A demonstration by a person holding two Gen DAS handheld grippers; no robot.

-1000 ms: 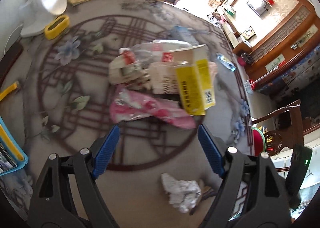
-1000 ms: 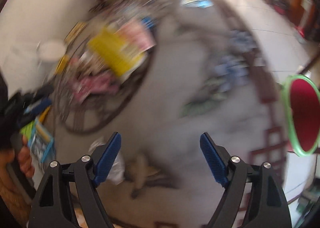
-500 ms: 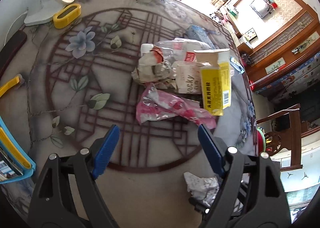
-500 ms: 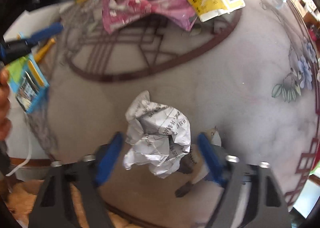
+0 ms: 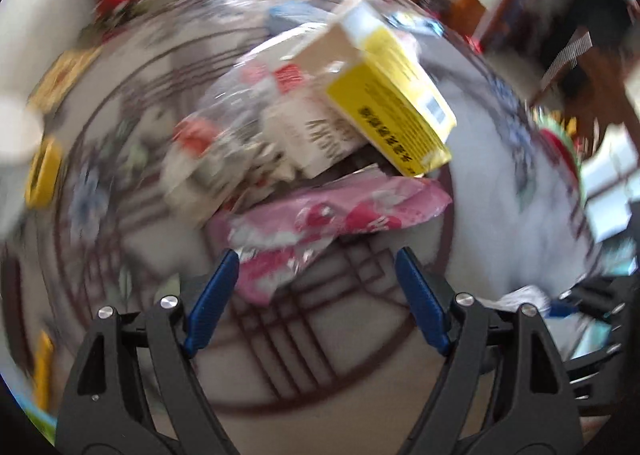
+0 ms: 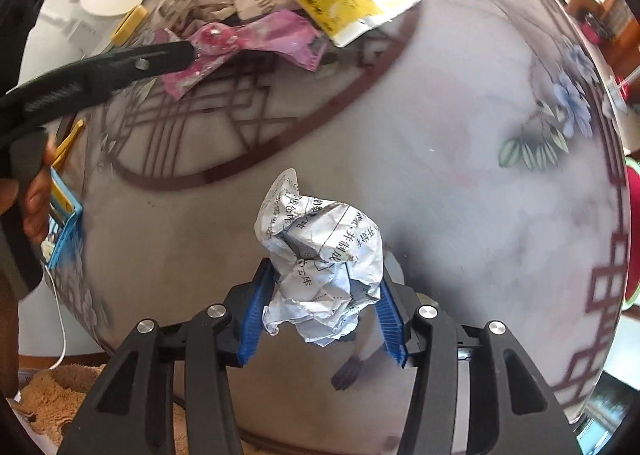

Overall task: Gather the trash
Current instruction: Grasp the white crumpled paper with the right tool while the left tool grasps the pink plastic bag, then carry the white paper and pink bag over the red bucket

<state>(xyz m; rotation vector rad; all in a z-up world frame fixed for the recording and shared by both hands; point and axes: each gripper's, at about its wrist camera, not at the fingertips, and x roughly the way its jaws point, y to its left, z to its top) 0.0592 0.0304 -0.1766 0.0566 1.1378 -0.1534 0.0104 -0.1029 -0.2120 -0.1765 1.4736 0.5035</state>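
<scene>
A crumpled white printed paper ball (image 6: 322, 267) sits between the blue pads of my right gripper (image 6: 320, 315), which is shut on it near the table's front edge. A trash pile lies at the table's middle: a pink wrapper (image 5: 332, 223), a yellow carton (image 5: 392, 103) and torn paper packaging (image 5: 248, 143). My left gripper (image 5: 316, 283) is open, its left pad at the pink wrapper's near end. The left gripper also shows in the right wrist view (image 6: 120, 67), reaching the pink wrapper (image 6: 248, 43). The left wrist view is blurred.
The round table (image 6: 460, 175) has a brown lattice and flower pattern. A white fan (image 6: 108, 3) and a yellow object (image 5: 42, 171) stand at the far left. A blue tray (image 6: 64, 223) is at the left edge. A red bin with a green rim (image 6: 632, 235) stands beside the table.
My right gripper has closed on the paper ball. My left gripper has moved forward to the pink wrapper, still open.
</scene>
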